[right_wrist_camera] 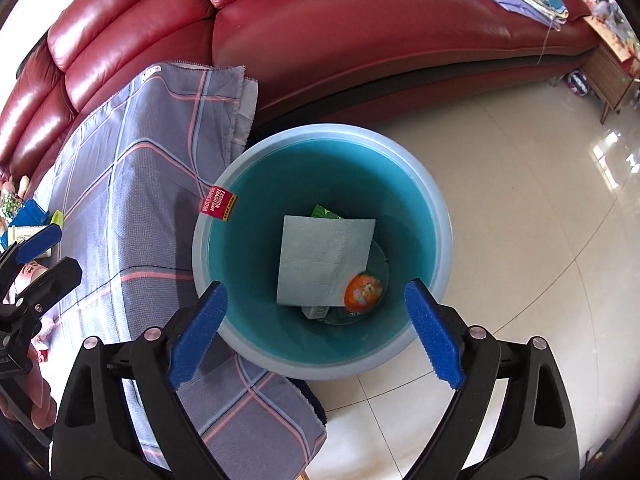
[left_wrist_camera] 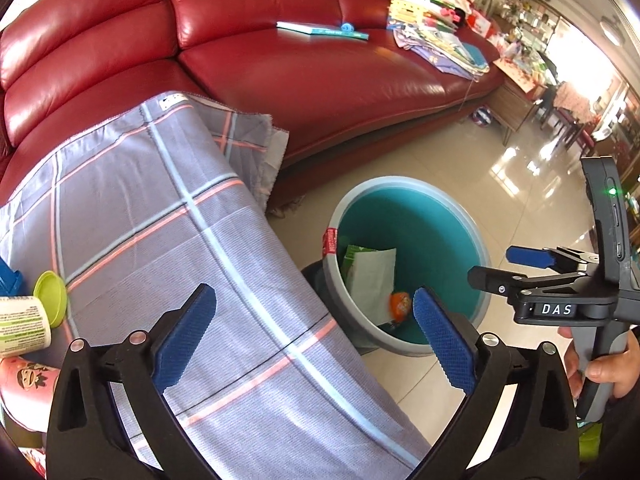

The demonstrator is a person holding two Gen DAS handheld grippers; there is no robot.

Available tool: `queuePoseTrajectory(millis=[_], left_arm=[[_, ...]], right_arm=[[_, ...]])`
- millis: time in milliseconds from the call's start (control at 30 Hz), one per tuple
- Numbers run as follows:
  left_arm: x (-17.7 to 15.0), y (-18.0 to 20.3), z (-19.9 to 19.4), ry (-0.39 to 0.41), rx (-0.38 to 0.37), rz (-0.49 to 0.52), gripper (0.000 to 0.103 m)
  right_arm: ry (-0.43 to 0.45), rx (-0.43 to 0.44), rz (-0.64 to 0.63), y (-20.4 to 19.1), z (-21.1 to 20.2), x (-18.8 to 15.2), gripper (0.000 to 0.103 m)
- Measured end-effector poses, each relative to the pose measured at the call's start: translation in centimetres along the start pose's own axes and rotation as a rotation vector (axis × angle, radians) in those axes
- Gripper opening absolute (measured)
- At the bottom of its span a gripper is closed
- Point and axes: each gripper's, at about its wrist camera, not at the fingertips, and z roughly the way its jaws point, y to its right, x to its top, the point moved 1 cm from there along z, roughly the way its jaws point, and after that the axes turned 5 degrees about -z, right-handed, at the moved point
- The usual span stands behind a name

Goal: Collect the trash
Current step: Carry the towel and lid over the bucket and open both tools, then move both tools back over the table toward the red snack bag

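A teal trash bin [right_wrist_camera: 436, 220] [left_wrist_camera: 476, 240] stands on the floor beside a table covered with a plaid cloth [left_wrist_camera: 160, 216] [right_wrist_camera: 132, 184]. Inside lie a white paper sheet [right_wrist_camera: 320, 260] [left_wrist_camera: 372, 276], an orange round wrapper [right_wrist_camera: 363, 292] [left_wrist_camera: 400, 304] and green packaging [right_wrist_camera: 324, 212]. My right gripper [right_wrist_camera: 316, 332] is open and empty, directly above the bin. My left gripper [left_wrist_camera: 316, 340] is open and empty over the table's edge next to the bin. On the table's left lie a white container [left_wrist_camera: 24, 324] with a lime lid [left_wrist_camera: 51, 298], and a cartoon-printed pink cup [left_wrist_camera: 24, 384].
A red leather sofa [left_wrist_camera: 280, 60] runs behind the table and bin, with a book [left_wrist_camera: 320, 31] and a pile of clothes and toys [left_wrist_camera: 436, 36]. A blue object [left_wrist_camera: 10, 278] sits at the table's left edge. A glossy tiled floor [right_wrist_camera: 520, 240] spreads to the right.
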Motion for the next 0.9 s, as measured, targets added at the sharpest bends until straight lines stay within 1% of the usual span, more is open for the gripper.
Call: queuePoseTrajectory(millis=[167,567,900], left_arm=[[-0.6,-1.1,-1.4,0.014,0.007,-0.020,0.099],[-2.1,-3.7,-6.0,0.074,0.020,-0.065,0.099],[-4.3,-7.1,-10.1,0.120,0.054,-0.119,0.099]], right_arm=[[-0.004,-0.008,-0.013,-1.1,-0.7,0.0,0.086],[0.031,-0.018,-0.072,-5.3,-3.6,-0.4,0.086],[0.045,-0.014,-0.152,-10.3,-5.6,-1.0,0.086]])
